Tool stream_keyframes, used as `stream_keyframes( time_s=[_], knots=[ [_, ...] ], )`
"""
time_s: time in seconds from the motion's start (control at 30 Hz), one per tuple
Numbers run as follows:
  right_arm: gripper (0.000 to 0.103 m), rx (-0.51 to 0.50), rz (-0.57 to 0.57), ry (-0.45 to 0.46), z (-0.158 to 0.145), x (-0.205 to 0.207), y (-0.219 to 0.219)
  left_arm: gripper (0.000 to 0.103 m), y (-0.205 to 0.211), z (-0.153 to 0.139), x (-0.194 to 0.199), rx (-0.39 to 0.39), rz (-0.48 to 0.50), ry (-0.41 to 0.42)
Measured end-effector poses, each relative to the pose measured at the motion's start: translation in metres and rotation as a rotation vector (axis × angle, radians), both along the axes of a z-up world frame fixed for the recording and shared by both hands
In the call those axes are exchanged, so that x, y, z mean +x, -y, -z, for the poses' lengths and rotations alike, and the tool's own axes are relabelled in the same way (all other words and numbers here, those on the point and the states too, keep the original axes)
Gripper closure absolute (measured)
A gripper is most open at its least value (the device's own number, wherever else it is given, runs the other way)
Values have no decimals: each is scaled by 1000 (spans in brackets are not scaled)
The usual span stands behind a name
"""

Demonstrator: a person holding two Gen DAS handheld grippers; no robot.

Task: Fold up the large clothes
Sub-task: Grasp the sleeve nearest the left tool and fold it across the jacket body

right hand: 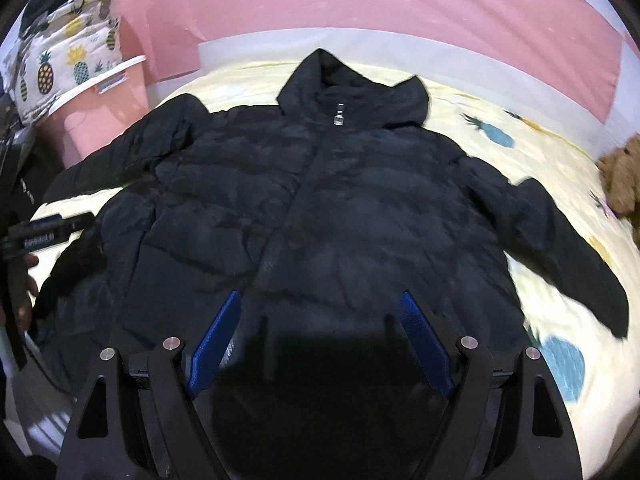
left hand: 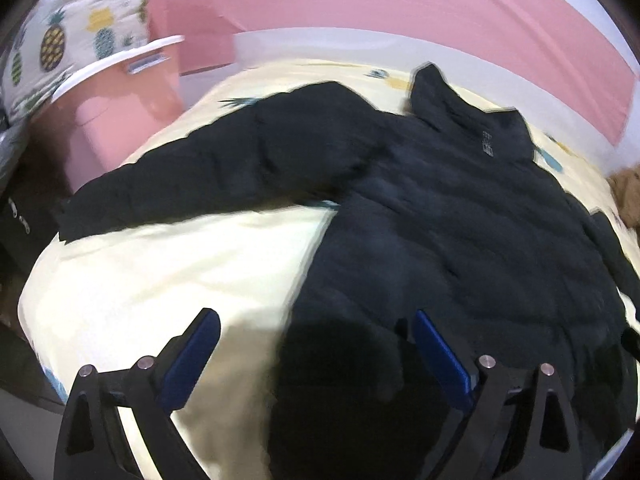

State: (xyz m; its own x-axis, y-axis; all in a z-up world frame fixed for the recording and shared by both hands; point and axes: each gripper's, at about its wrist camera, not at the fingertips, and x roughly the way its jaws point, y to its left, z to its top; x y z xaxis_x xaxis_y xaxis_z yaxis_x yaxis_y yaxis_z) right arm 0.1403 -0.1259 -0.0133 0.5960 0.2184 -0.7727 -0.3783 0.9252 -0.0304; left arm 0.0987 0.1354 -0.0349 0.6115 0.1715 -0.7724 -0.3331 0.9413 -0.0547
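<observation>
Jacket (right hand: 320, 200) flat on bed (right hand: 500, 128), front up, zipped, both sleeves (left hand: 192, 168) spread out. No fold made, I judge; whole job ahead. My left gripper (left hand: 316, 344) and right gripper (right hand: 320, 328) both spread wide, empty, above hem.

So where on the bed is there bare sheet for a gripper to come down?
Bare sheet lies below the jacket's outstretched sleeve, beside the body. A narrower strip borders the other sleeve. The middle is covered; a plush toy crowds the far edge.
</observation>
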Motion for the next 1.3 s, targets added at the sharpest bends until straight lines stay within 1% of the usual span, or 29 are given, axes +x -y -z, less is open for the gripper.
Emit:
stream_keyframes(
  time_s=[0.23,0.4,0.53,0.67,0.73,0.77,0.8,0.83,0.9,0.93,1.0,1.03,1.07,1.1,1.13,1.23,1.3],
  knots=[
    [22,-19,-24,-11,14,36,-19,11,-75,6,20,-6,-154,25],
    [22,-36,-20,-20,23,55,-22,11,-131,27,37,-108,-232,28],
    [22,-54,-8,-32,31,68,-20,11,-165,43,46,-136,-317,26],
    [22,-59,9,-45,38,79,-15,11,-187,45,49,-170,-364,79],
    [22,-60,15,-49,41,82,-13,14,-197,48,52,-191,-386,101],
    [22,-61,19,-50,43,84,-11,17,-203,49,53,-205,-401,113],
    [22,-62,22,-51,44,85,-10,22,-207,50,54,-209,-412,124],
    [22,-62,24,-52,44,86,-8,26,-209,49,54,-202,-420,132],
    [22,-62,36,-56,46,87,-4,46,-214,47,55,-202,-412,148],
    [22,-61,41,-58,47,87,-2,50,-216,47,57,-207,-407,154],
    [22,-56,52,-62,47,86,4,67,-217,43,60,-203,-392,162],
    [22,-55,56,-62,47,85,6,71,-216,40,61,-195,-384,165],
    [22,-53,61,-61,46,84,8,77,-213,34,61,-185,-370,169],
    [22,-50,65,-61,45,82,11,81,-210,28,60,-178,-359,174],
    [22,-47,68,-59,44,80,14,82,-209,20,60,-172,-347,184],
    [22,-44,76,-49,39,73,20,85,-197,-9,58,-148,-302,214],
    [22,-37,79,-44,35,69,25,85,-184,-35,54,-125,-265,244]
  ],
)
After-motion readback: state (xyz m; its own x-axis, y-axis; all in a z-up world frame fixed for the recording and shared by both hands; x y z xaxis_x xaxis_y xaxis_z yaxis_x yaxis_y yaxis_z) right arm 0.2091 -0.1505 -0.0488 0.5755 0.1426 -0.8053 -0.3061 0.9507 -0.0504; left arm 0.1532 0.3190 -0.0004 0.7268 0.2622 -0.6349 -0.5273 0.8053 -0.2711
